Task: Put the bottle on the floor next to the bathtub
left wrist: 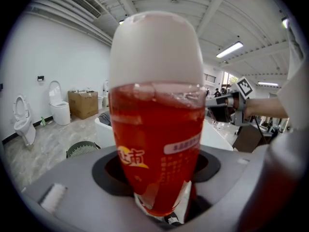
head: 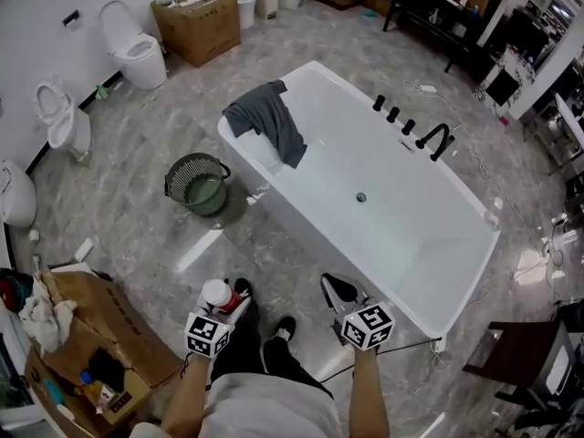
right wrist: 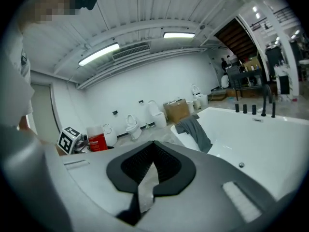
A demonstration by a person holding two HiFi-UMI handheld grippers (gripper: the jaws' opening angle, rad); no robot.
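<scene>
Left side: the left gripper (head: 226,301) is grasping the red drink bottle (head: 219,296), its jaws clenched low on the body. The bottle is hanging in the air above the marble floor (head: 137,235), beside the person's shoes (head: 286,326).

Right side: the right gripper (head: 336,287) is carrying nothing, jaws pressed together, near the close end of the white bathtub (head: 274,199).

Judgement: the bottle is being carried to its set-down spot. To do this well, the holder should be lowering it straight down onto bare floor just beside the tub's outer wall, seating the base flat before loosening the jaws.

Orientation: the bottle is standing close to upright, white cap up, base down, long axis near vertical.
</scene>
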